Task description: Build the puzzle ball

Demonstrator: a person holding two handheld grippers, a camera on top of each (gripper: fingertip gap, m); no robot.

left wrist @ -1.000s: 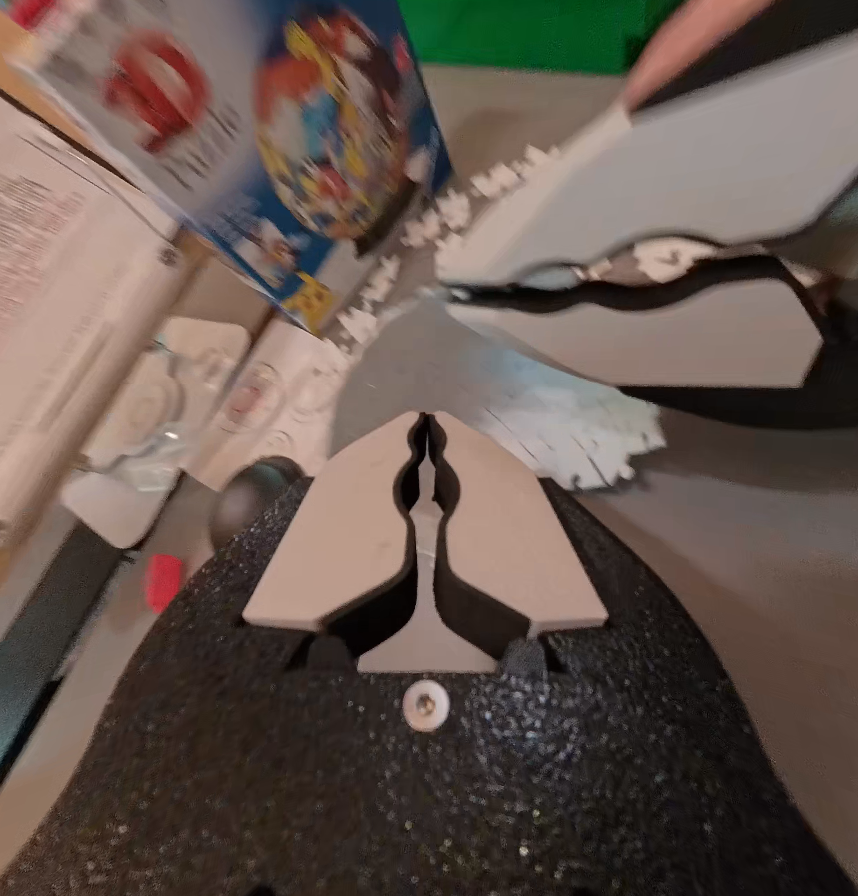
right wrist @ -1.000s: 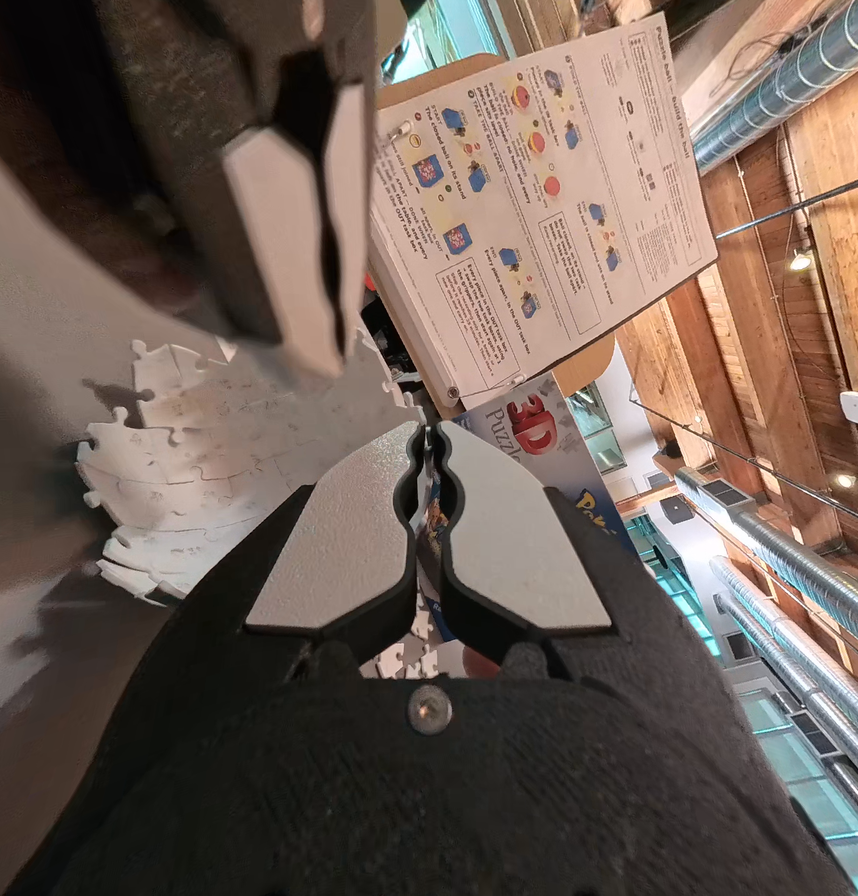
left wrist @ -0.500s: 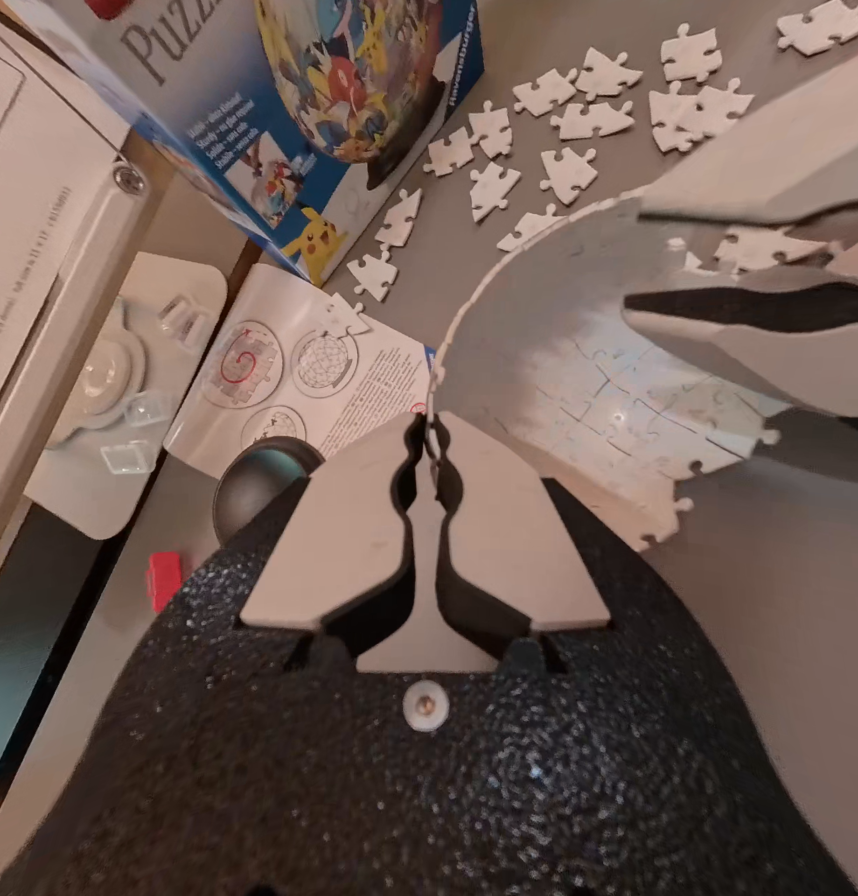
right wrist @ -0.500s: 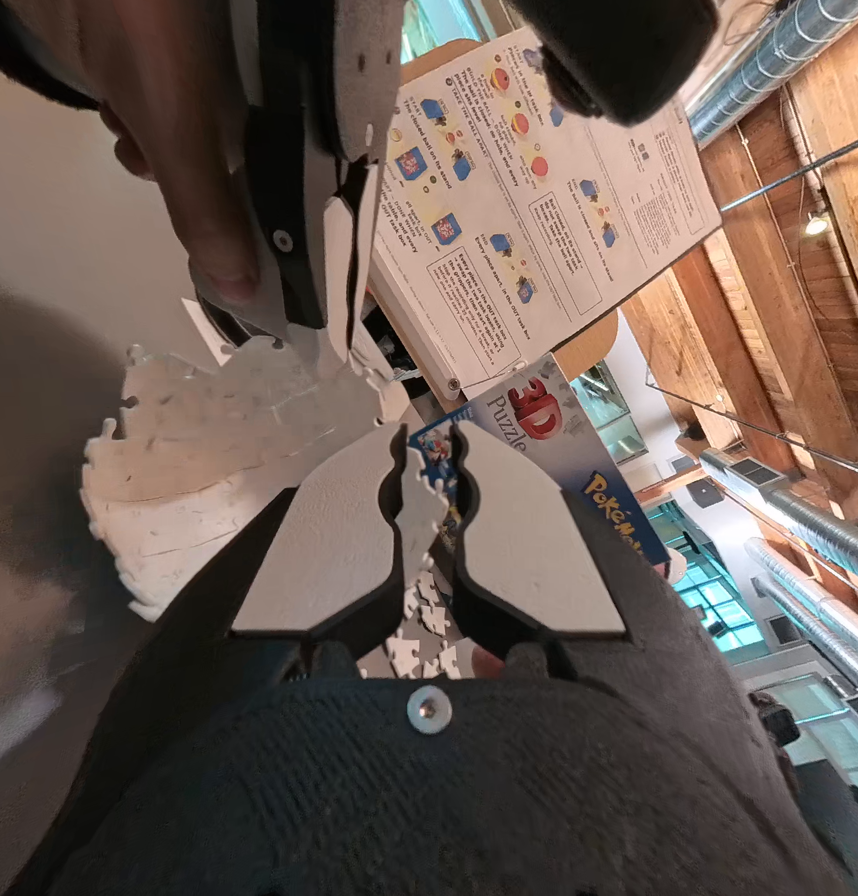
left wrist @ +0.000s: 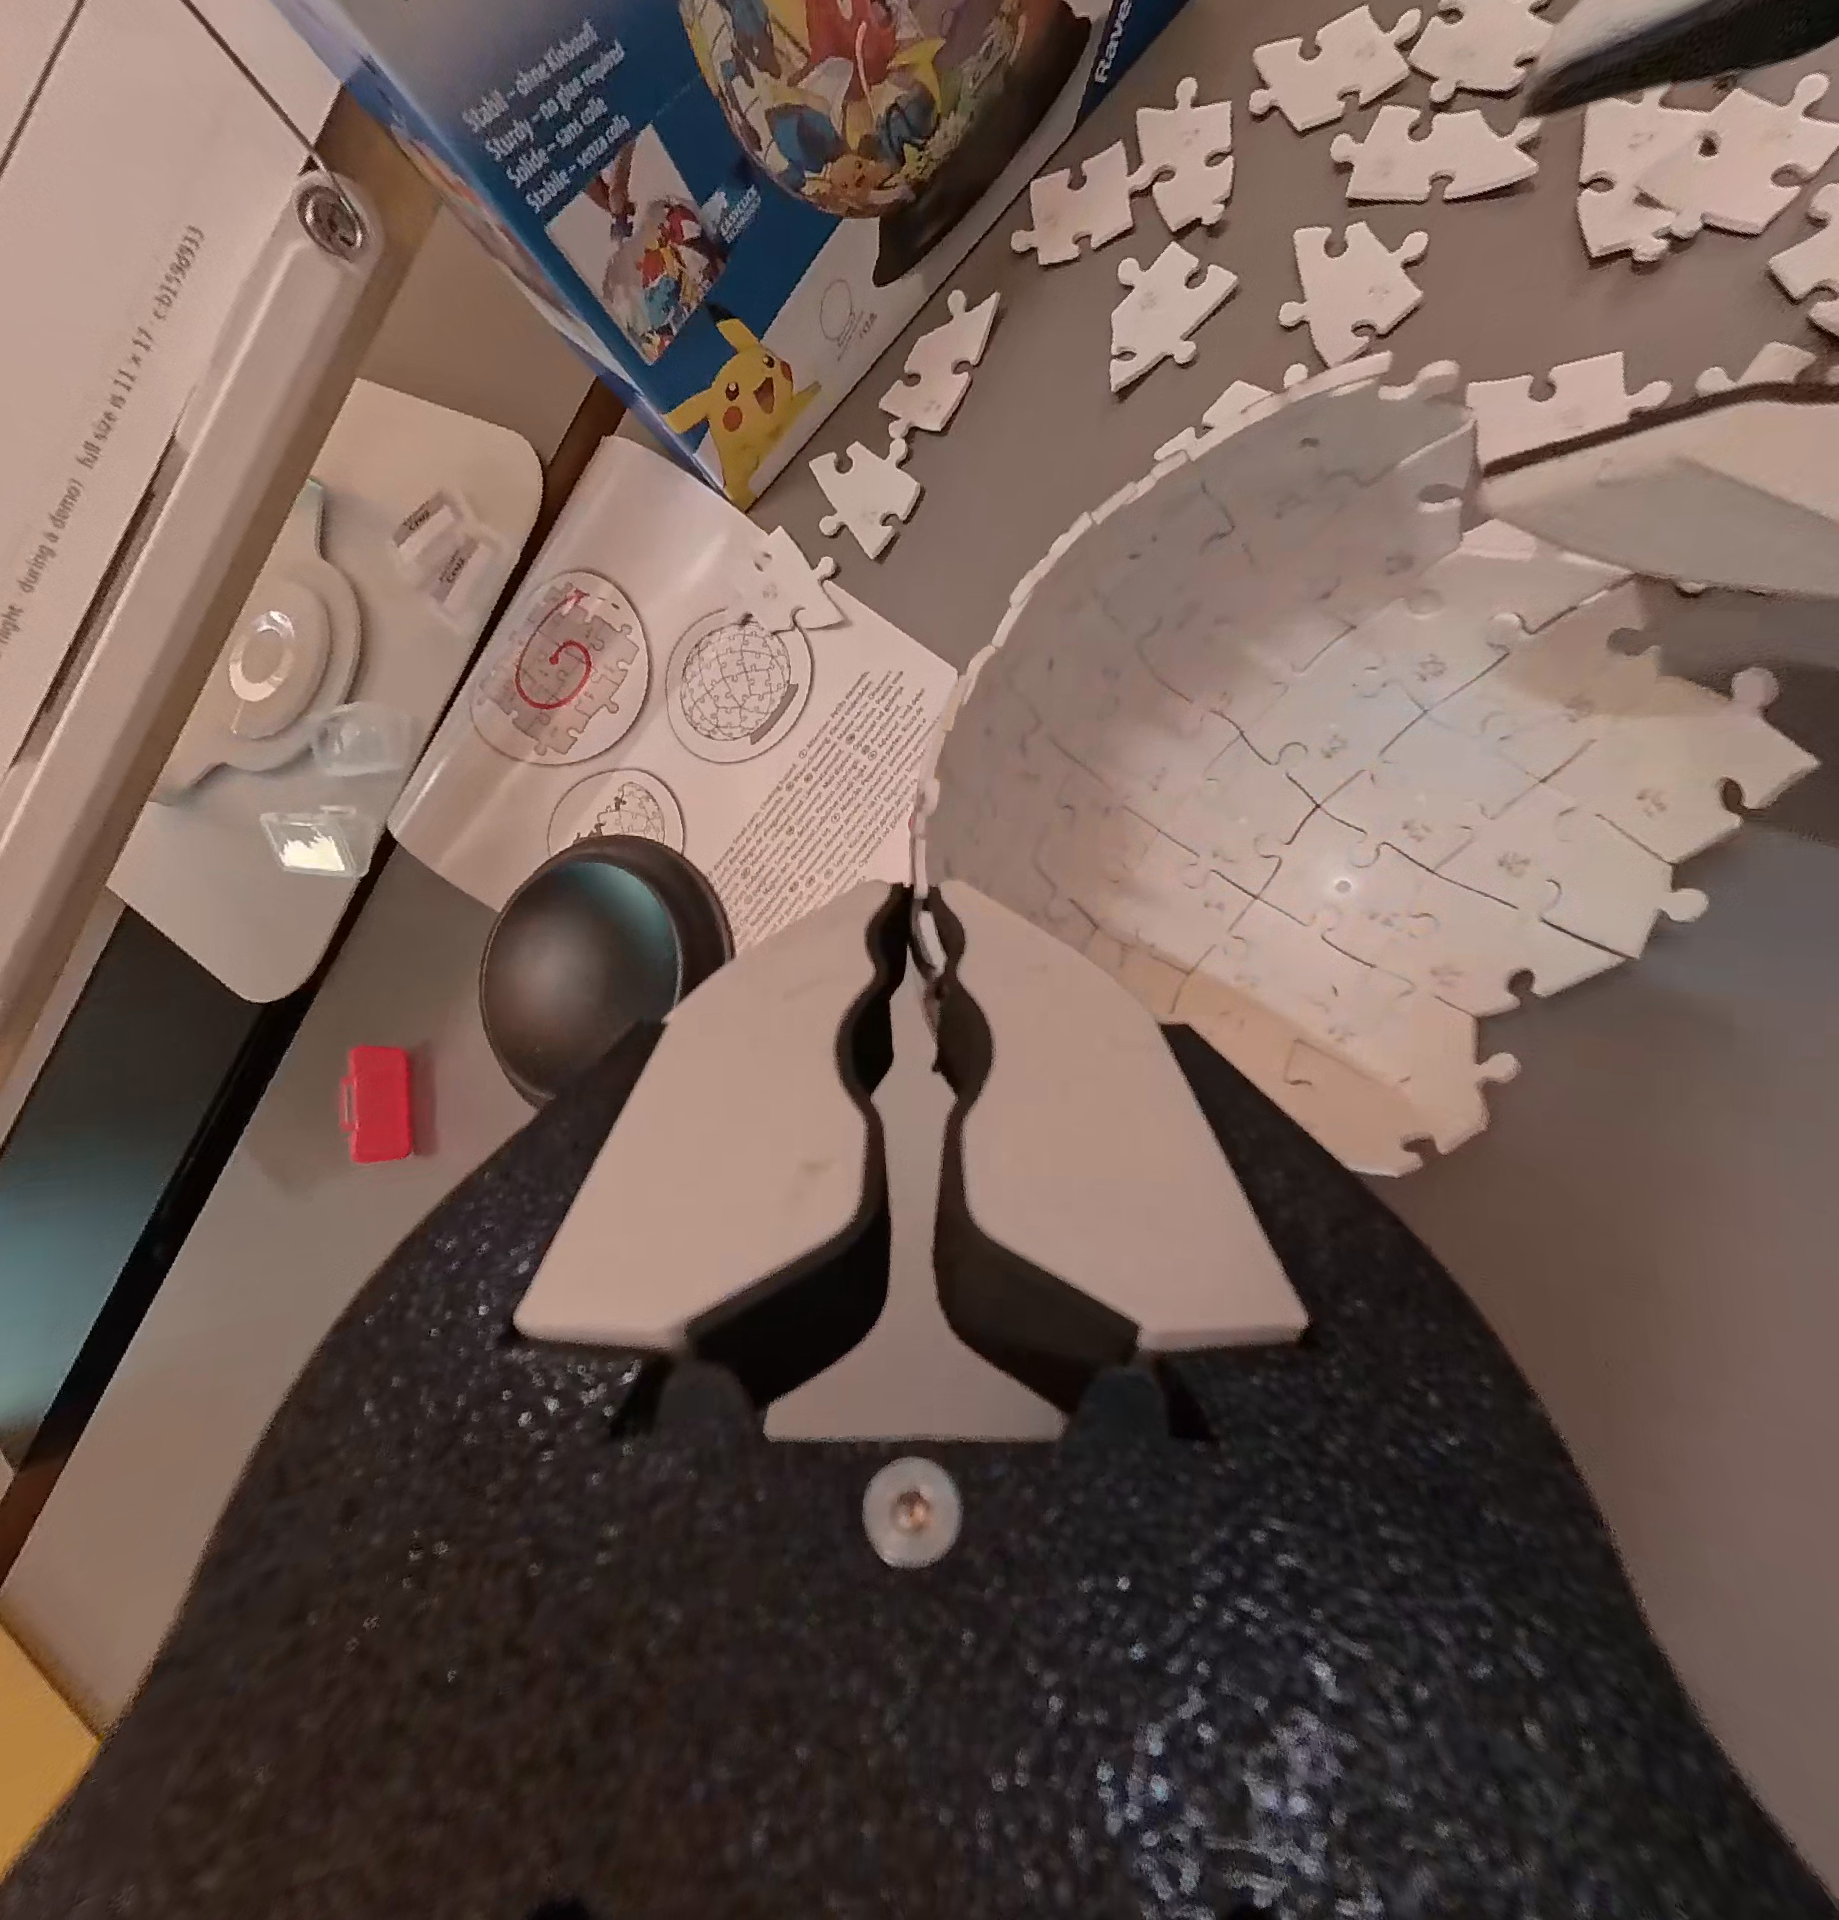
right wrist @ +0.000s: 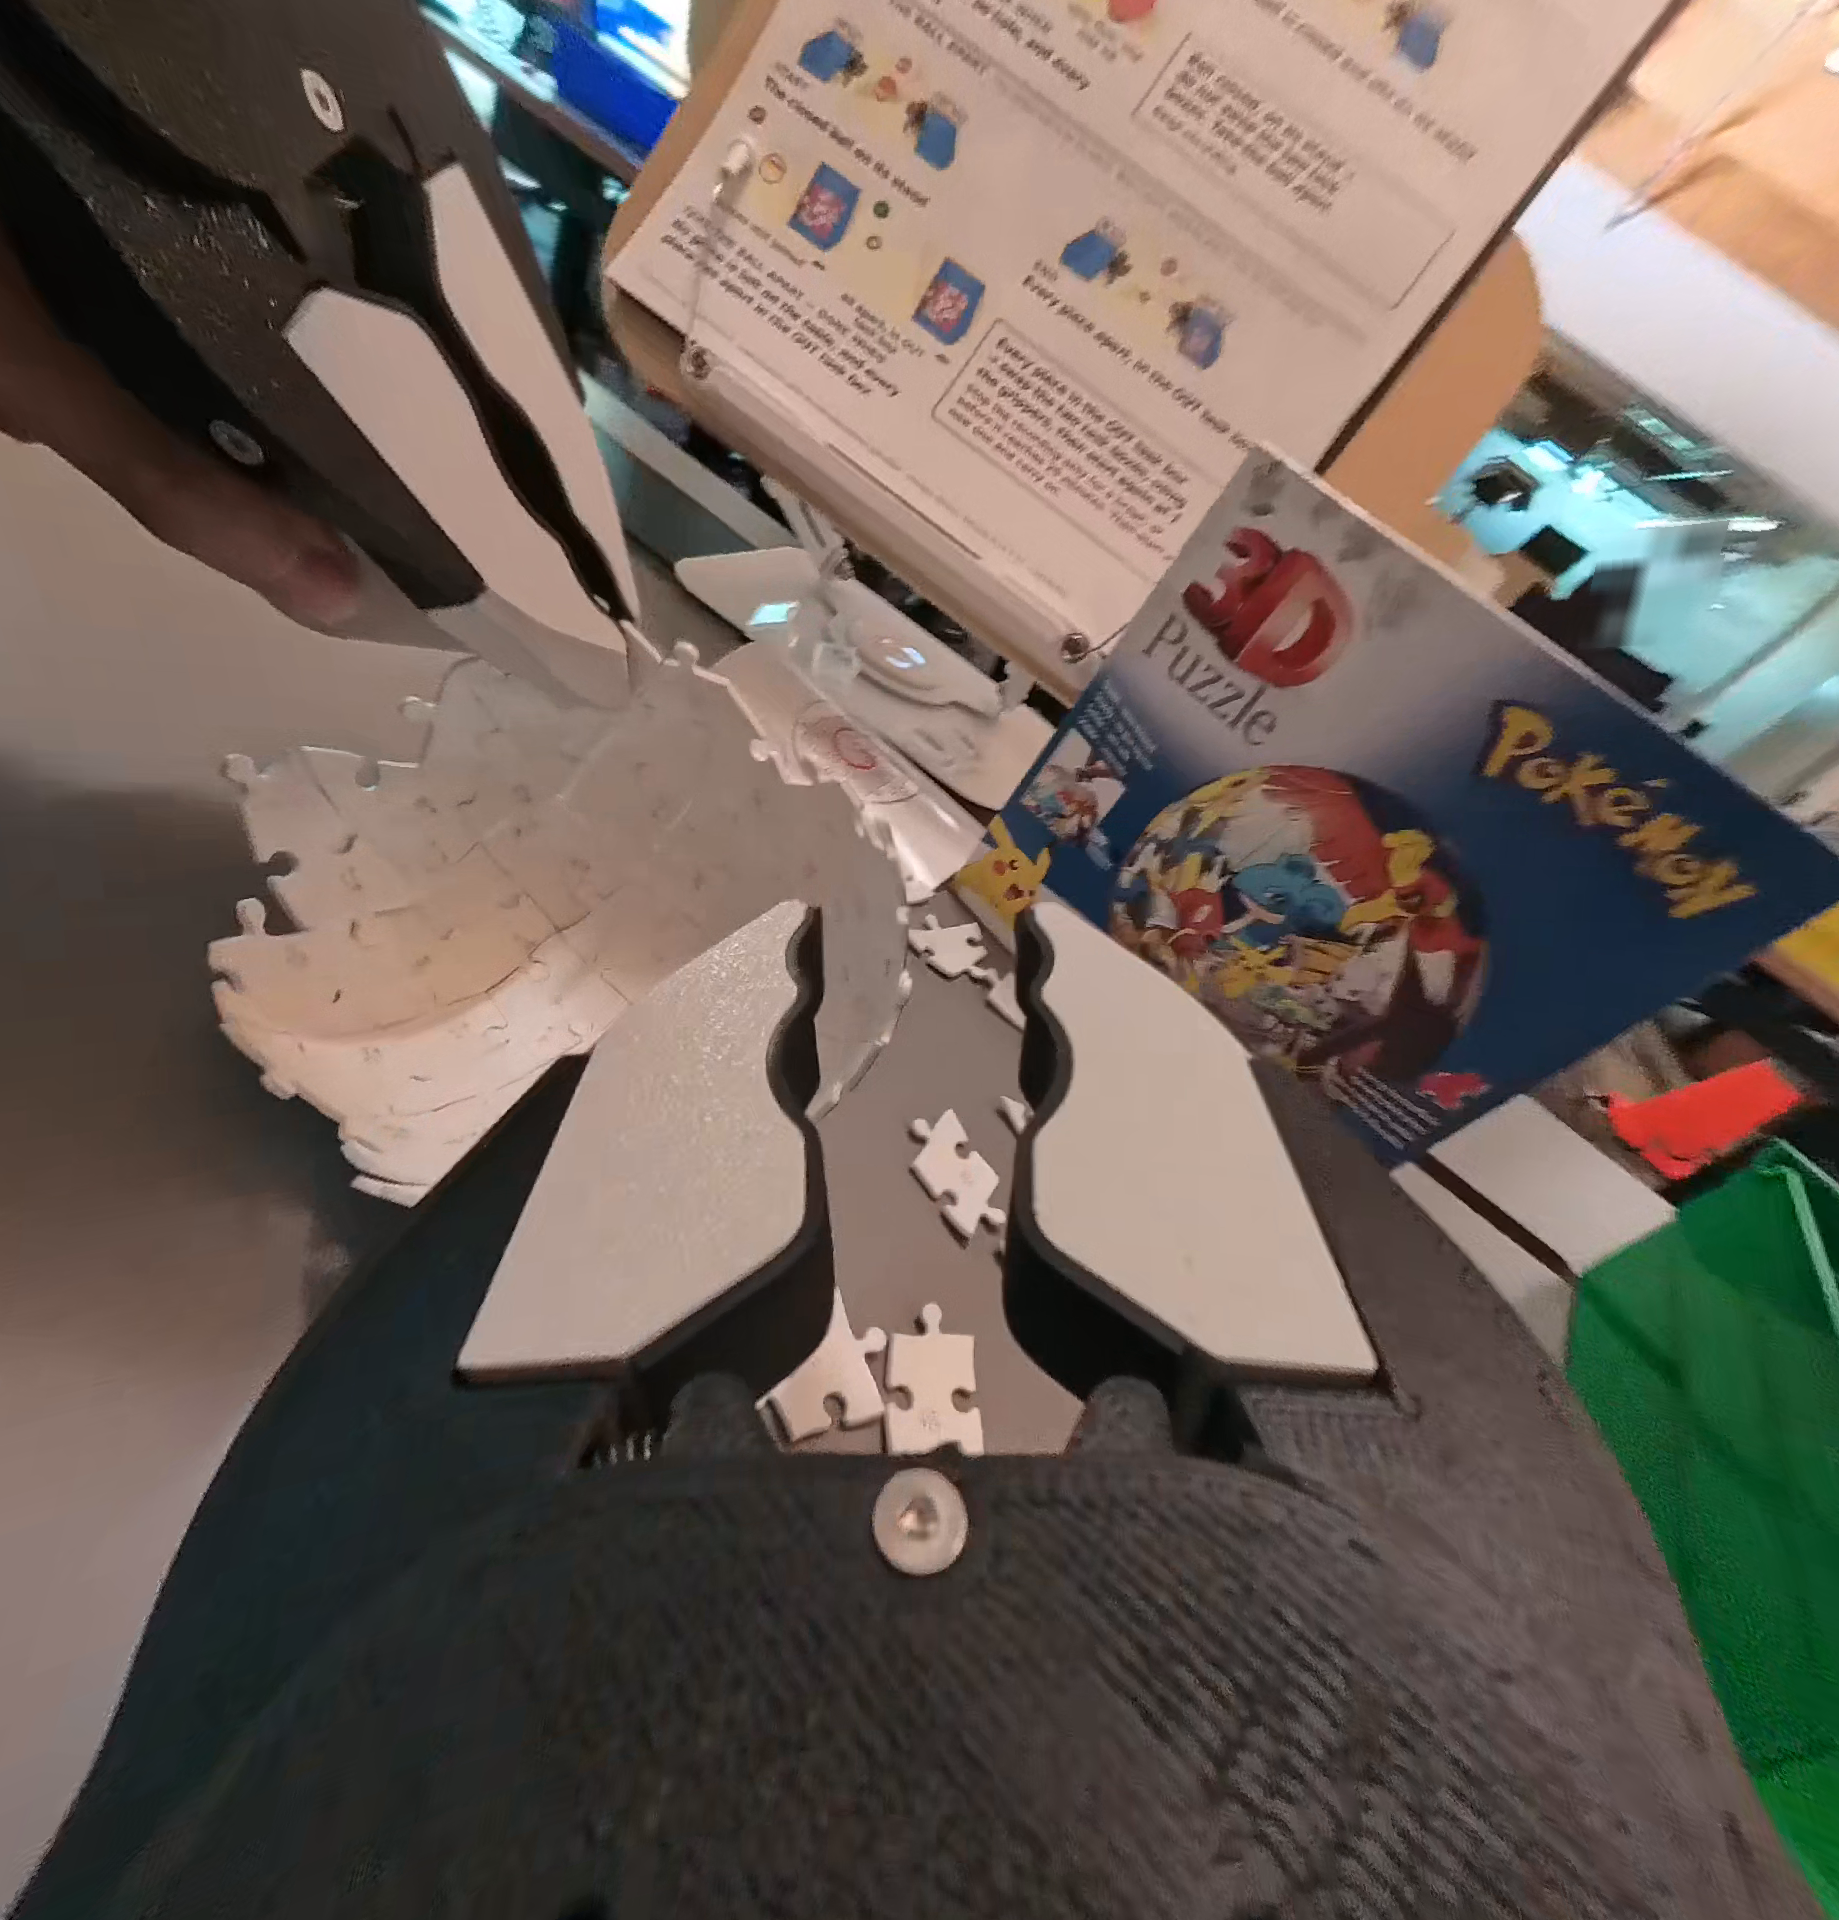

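The left gripper (left wrist: 920, 925) is keeping its jaws closed on the rim of the half-built puzzle ball (left wrist: 1310, 790), a curved white shell that is opening upward like a bowl, with its jagged unfinished edge pointing toward the free side of the grey worktop (left wrist: 1621, 1299). It is probably pinching the rim so that the shell is staying steady and tilted while the next piece is going in. The right gripper (right wrist: 920, 925) is standing just beside the shell with its jaws wide open and nothing between them; through the gap some loose pieces (right wrist: 956, 1169) are showing on the worktop below. I am judging that this gripper is free to fetch another piece. More loose pieces (left wrist: 1351, 281) are lying scattered behind the shell, near the blue puzzle box (left wrist: 790, 187), which is standing upright at the back edge. A printed instruction sheet (left wrist: 686, 707) is lying flat beside the box, and a dark round stand (left wrist: 593, 966) and a small red object (left wrist: 380, 1103) are resting near the left gripper. The room on the open side of the shell is looking wide, but toward the box the pieces are lying close together, so picking one there is asking for a careful approach.
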